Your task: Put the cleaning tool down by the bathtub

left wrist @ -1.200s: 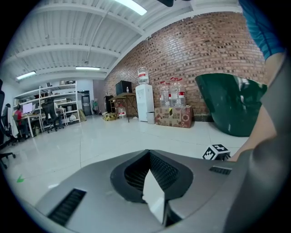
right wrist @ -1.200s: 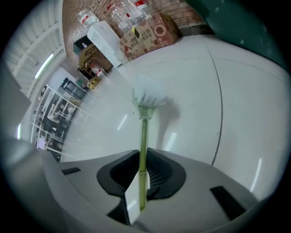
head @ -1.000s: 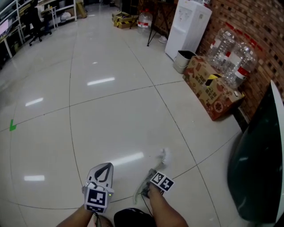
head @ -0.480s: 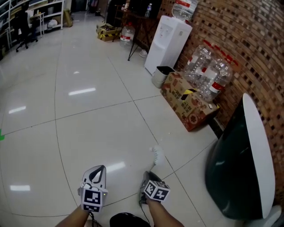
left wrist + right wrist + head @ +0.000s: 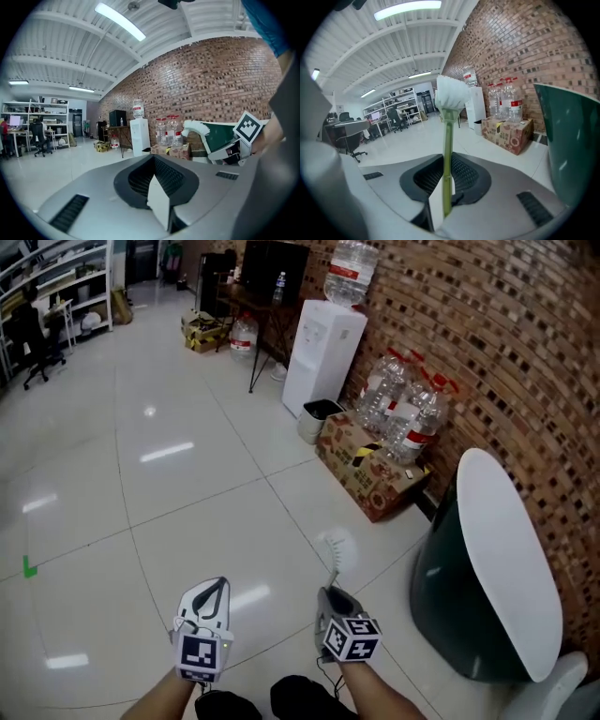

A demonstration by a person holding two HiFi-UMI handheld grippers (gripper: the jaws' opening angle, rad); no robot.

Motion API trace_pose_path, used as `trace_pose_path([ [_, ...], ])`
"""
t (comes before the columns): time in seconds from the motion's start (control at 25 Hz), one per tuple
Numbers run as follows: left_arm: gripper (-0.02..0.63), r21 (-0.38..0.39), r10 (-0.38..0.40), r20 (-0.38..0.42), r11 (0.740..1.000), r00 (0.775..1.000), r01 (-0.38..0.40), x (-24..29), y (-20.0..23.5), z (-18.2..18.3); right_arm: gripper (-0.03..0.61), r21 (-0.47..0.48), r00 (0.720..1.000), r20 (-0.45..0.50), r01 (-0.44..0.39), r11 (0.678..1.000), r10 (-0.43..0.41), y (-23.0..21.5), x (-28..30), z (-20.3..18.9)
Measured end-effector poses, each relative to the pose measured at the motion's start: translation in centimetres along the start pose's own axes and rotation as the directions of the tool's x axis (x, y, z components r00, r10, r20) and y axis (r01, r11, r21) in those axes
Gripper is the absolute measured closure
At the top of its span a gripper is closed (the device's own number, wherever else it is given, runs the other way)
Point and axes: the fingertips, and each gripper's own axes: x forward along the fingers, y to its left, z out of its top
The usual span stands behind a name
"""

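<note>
Although the head view hides where the handle enters them, the right gripper (image 5: 443,201) shows plainly in its own view: its fingers are clenched on the white-bristled cleaning brush with a thin green handle (image 5: 451,97). The handle's lowest part disappears between the fingers. The bristle head points away from me, out over the glossy white tiled floor (image 5: 187,493).

The brush is in the air to the left of the dark green bathtub with a white rim (image 5: 459,615), near it but not touching. In the head view the tub's near end runs off the bottom right corner. The right gripper view gives me only a slice of it at the frame edge. I cannot see inside it from any view.

The left gripper (image 5: 212,591) hangs beside the right one. Its fingers are pressed together with nothing between them. Both of my forearms are cut off by the bottom edge.

Beyond the tub, along the brick wall (image 5: 487,343), stand a printed cardboard box (image 5: 370,474), clear water bottles (image 5: 403,413) and a white water dispenser (image 5: 323,352). The print on the box is too small to read.
</note>
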Motion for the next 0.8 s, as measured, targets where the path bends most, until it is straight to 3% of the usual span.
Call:
trace_pose_path([
  [0.2,0.607,0.004,-0.055,-0.023,0.998,0.998,0.056,-0.6,-5.1,9.8,0.511,-0.008,1.0,-0.004,0.006,1.0,-0.006,-1.9,-7.7,8.5],
  [0.48,0.607,0.057,-0.194,-0.012,0.979,0.981,0.195,1.2,-17.4,23.6,0.511,-0.083,1.0,-0.008,0.006,0.997,-0.007,-5.7,-19.0,18.2],
  [0.68,0.607,0.054,-0.233,-0.006,0.971,0.973,0.232,3.6,-26.2,29.9,0.511,-0.196,1.0,-0.011,0.019,0.98,-0.021,-10.1,-24.5,22.7],
  [0.8,0.607,0.032,-0.253,-0.004,0.967,0.967,0.253,4.3,-30.6,31.7,0.511,-0.26,0.999,-0.028,0.03,0.965,-0.039,-12.8,-27.0,23.9],
])
